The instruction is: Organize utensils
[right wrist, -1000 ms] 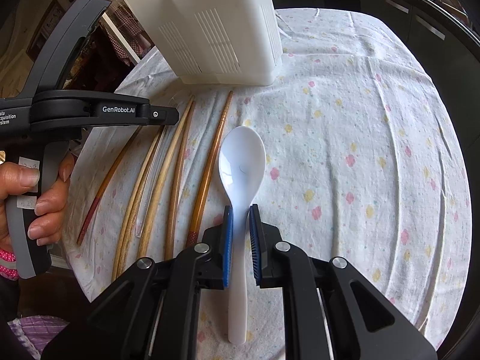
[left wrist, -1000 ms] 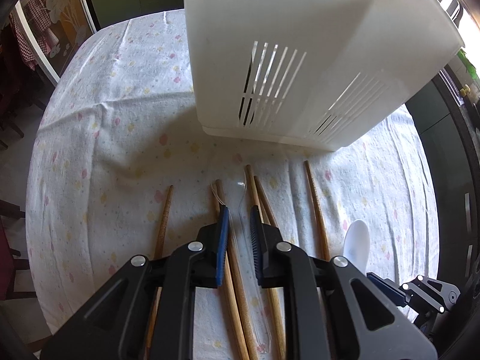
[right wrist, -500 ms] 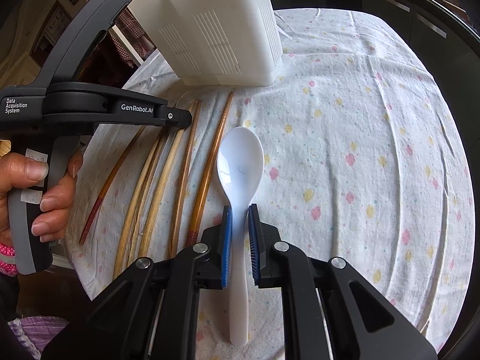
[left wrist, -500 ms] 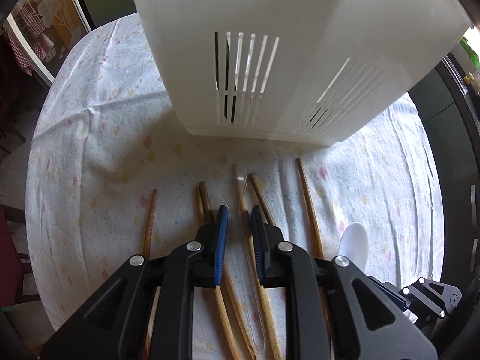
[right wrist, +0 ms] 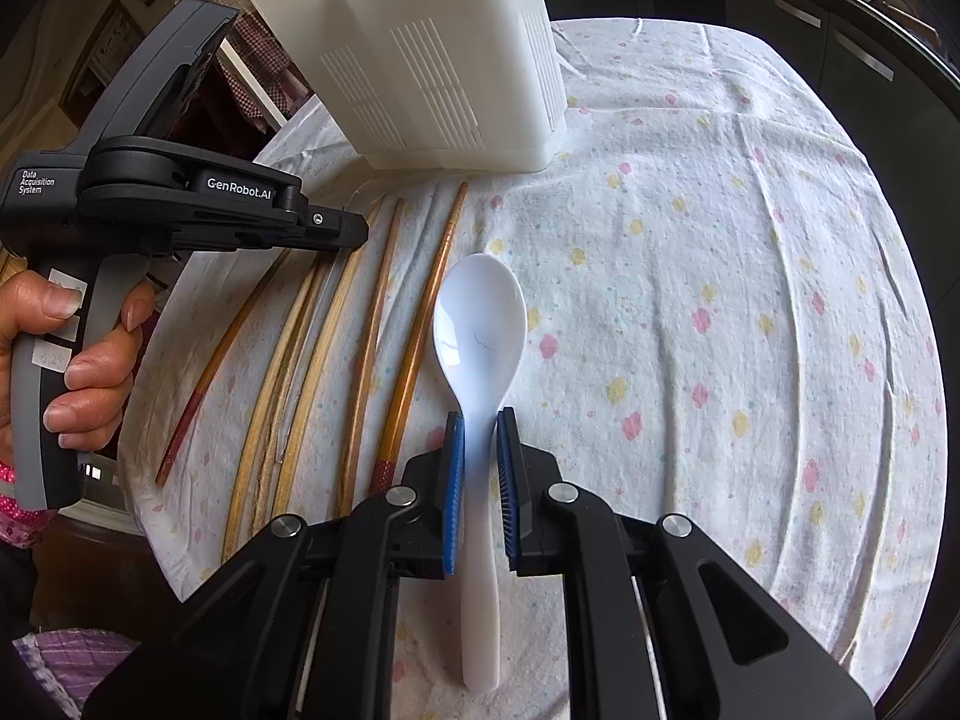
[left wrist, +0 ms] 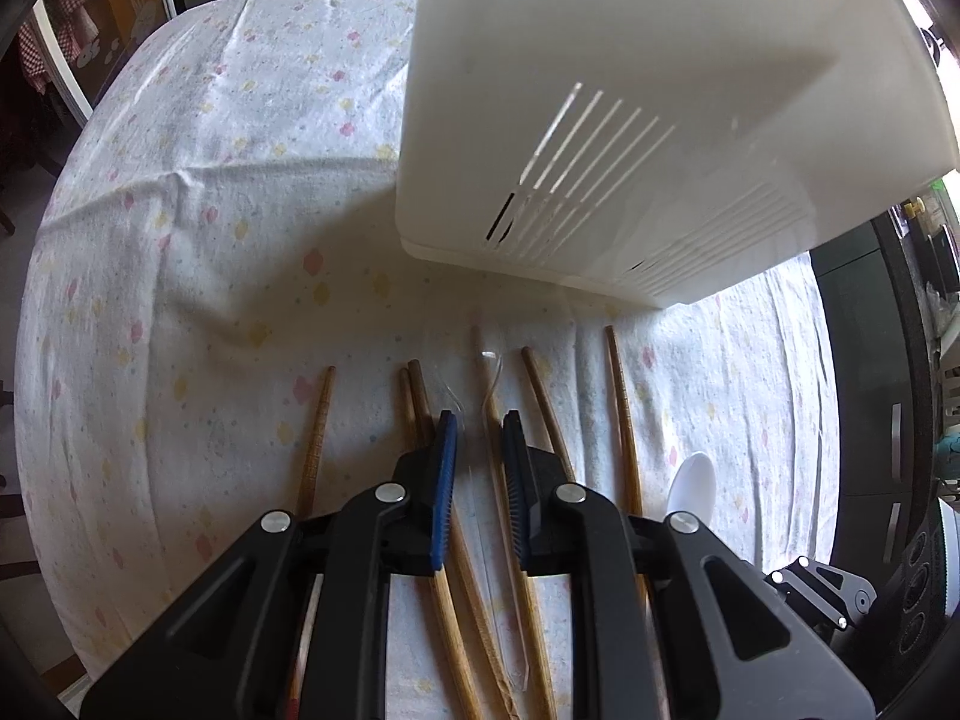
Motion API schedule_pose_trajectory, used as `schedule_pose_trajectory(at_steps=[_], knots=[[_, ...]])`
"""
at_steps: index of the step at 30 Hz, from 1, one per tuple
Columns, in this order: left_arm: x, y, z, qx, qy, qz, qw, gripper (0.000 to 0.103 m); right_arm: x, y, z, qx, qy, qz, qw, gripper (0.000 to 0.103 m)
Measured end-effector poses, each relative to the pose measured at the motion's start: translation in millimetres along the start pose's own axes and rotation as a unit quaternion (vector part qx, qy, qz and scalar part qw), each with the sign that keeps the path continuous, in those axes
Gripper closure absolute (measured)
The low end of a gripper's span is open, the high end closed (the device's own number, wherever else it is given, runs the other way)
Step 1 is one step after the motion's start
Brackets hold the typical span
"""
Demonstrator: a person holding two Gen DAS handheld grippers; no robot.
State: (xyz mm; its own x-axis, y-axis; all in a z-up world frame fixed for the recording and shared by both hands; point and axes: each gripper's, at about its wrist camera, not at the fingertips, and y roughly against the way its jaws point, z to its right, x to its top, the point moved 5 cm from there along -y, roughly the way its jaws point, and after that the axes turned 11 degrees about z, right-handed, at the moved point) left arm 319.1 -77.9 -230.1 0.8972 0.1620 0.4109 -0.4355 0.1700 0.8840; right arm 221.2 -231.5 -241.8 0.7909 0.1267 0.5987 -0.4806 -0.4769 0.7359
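A white slotted utensil holder (left wrist: pixel 630 138) stands on the floral tablecloth; it also shows in the right wrist view (right wrist: pixel 432 60). Several wooden chopsticks (left wrist: pixel 621 408) and a clear plastic spoon (left wrist: pixel 492 510) lie in a row before it. My left gripper (left wrist: pixel 479 426) hovers over the clear spoon, its jaws a little apart and holding nothing. A white plastic spoon (right wrist: pixel 480 330) lies right of the chopsticks (right wrist: pixel 366 354). My right gripper (right wrist: pixel 480 420) has its jaws on either side of the white spoon's neck, close to it; contact is unclear.
The table (right wrist: pixel 750 300) is round with a floral cloth; its edge drops off near me and at the right. Dark cabinets (right wrist: pixel 810 6) stand behind. The left hand-held gripper body (right wrist: pixel 180 204) shows at the left of the right wrist view.
The left gripper swung left and back a little, so the holder now sits to the upper right of its view. The right gripper edged forward along the white spoon, jaws slightly narrower.
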Motion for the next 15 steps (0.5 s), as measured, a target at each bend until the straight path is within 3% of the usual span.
schedule_pose_trajectory(at_steps=[10, 15], knots=[[-0.1, 5.5, -16.7, -0.003, 0.010, 0.001, 0.9999, 0.087, 1.4, -2.8, -2.1, -0.001, 0.001, 0.000, 1.000, 0.093], [1.0, 4.7, -15.2, 0.014, -0.001, 0.007, 0.9999, 0.088, 1.8, -3.1, -1.3, -0.002, 0.001, 0.000, 1.000, 0.093]])
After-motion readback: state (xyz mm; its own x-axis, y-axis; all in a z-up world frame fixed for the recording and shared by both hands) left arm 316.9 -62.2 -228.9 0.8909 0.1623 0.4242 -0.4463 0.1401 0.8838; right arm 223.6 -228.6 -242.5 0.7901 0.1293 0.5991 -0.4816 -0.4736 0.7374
